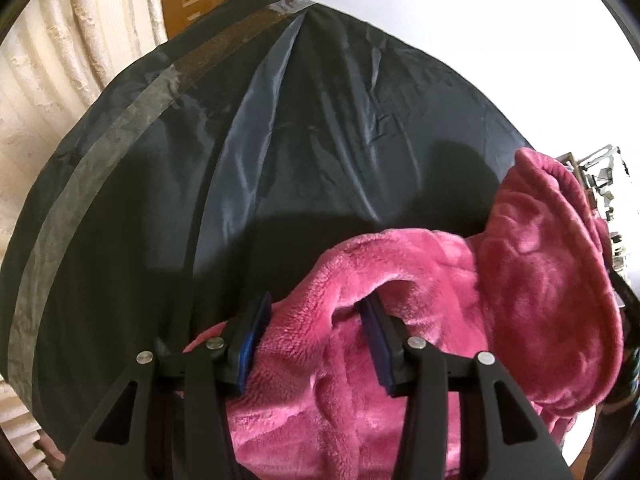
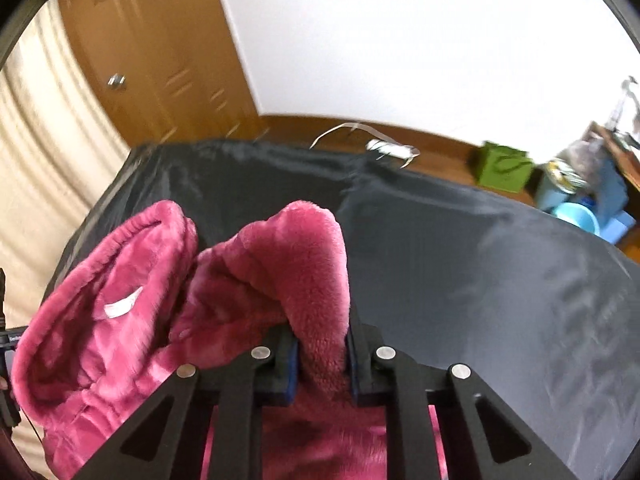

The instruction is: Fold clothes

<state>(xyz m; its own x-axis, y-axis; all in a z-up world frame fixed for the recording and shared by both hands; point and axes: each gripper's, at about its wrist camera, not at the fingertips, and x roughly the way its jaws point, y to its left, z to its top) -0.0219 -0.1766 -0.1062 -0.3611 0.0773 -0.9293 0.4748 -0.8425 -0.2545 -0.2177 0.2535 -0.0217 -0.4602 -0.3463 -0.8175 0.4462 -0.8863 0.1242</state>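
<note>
A pink fleece garment (image 1: 420, 320) hangs bunched between both grippers above a table covered in black cloth (image 1: 280, 140). My left gripper (image 1: 316, 320) has its jaws apart with a thick fold of the fleece lying between the blue pads (image 1: 256, 332). My right gripper (image 2: 320, 344) is shut on a fold of the same pink garment (image 2: 288, 272), which stands up between its pads. The garment's elastic waistband opening with a white label (image 2: 120, 304) hangs open to the left of the right gripper.
A grey tape strip (image 1: 120, 152) runs along the black cloth's left side. A cream curtain (image 2: 48, 160) and a wooden door (image 2: 152, 60) stand behind. A green bag (image 2: 504, 168) and blue bins (image 2: 576, 208) sit on the floor at the right.
</note>
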